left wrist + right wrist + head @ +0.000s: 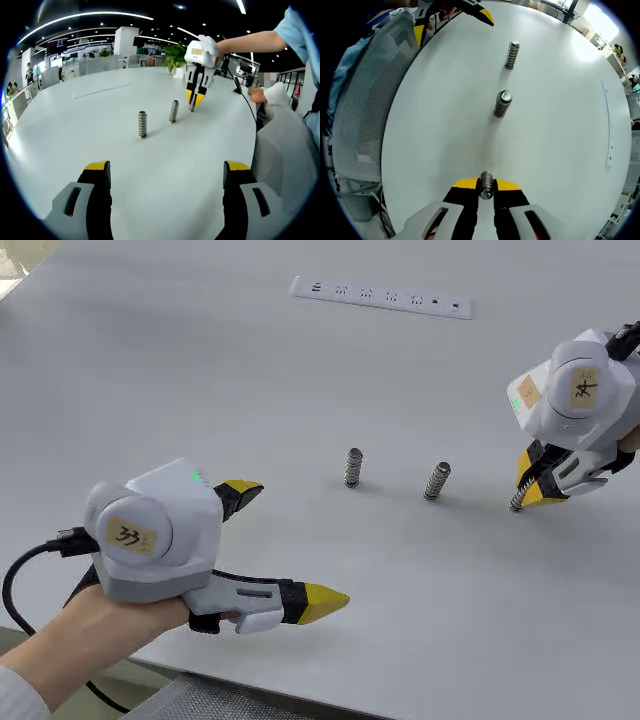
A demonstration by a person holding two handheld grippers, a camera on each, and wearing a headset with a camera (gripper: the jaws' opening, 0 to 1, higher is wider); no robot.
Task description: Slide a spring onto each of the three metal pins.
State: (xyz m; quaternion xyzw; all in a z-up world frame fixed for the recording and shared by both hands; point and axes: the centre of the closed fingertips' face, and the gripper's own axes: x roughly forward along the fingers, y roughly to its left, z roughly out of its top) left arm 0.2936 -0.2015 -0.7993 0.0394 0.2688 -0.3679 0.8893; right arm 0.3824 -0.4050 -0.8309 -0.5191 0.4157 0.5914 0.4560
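A: Nearest entry?

B: We list the left gripper [290,540], held at the near edge of the white table [200,370]. Its jaws are spread wide with nothing between them.

A: Next out?

B: We count two items at mid-table. The left spring [353,467] stands upright. The middle spring [437,480] leans a little, near the first but not touching it. In the right gripper view we see a round metal head at the top of each one.

A: And to the right of those?

B: We enter the right gripper [535,490], roughly in line with the pair. Its jaws are clenched on the third spring [518,500], which slants down out of the yellow tips with its lower end at the tabletop. We cannot tell whether a pin runs through it.

A: Farthest entry?

B: We record a white power strip [380,296], lying flat on the far side of the table, well apart from the springs.
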